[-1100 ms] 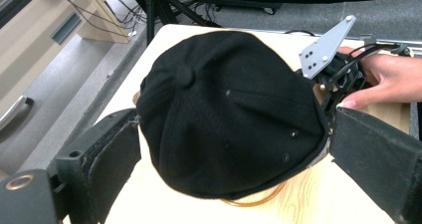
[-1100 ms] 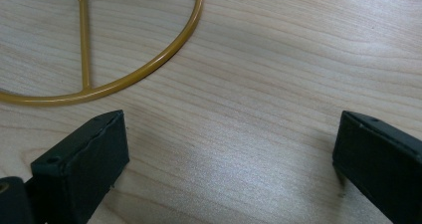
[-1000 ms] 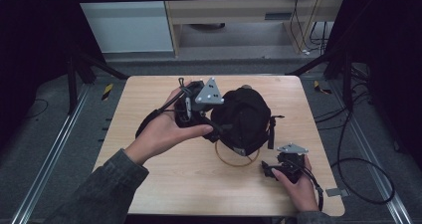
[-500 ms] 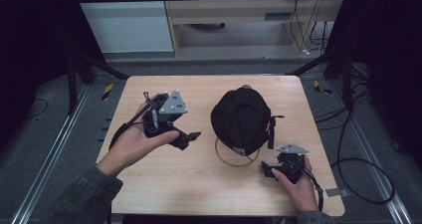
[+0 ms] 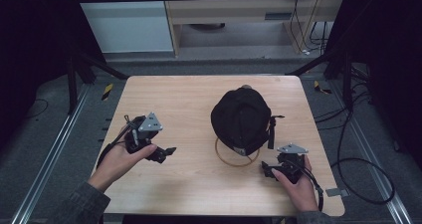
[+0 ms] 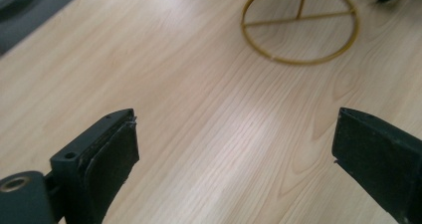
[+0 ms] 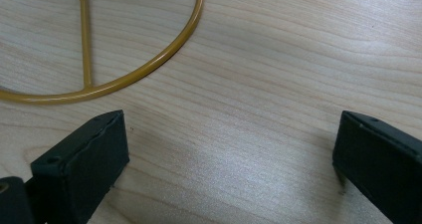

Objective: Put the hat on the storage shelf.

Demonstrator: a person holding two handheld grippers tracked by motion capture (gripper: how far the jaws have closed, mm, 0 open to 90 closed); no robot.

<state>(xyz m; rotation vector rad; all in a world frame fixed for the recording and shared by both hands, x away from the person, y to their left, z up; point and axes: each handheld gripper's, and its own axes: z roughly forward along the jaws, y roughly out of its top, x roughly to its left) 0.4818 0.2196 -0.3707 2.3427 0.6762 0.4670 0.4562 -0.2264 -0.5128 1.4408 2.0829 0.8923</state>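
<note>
the black cap (image 5: 242,119) sits perched on top of a yellow wire stand (image 5: 237,157), a little right of the middle of the worktop (image 5: 189,99), and everything i say here i place from that cap. my left hand-held gripper (image 5: 166,152) is well apart from it, off to its left and a bit nearer to me, jaws spread wide with nothing between them; in the left gripper view i see bare wood between the jaws and the stand's ring (image 6: 300,26) ahead. my right hand-held gripper (image 5: 266,171) is close to the cap, just nearer me and to its right, also wide open and empty, with the ring's curve (image 7: 149,67) lying near its left jaw in the right gripper view.

what worries me: the cap looks only draped on a thin, light frame. the right jaws are low and very near the ring, so a careless sweep toward the cap could catch the wire, drag the stand and tip the cap off. if i come in from one side alone, the push may slide the whole thing across the wood rather than let me grip it. the strap (image 5: 271,132) dangling at the cap's right side could snag a jaw too. soft fabric may also bunch and slip out of a shallow pinch
</note>
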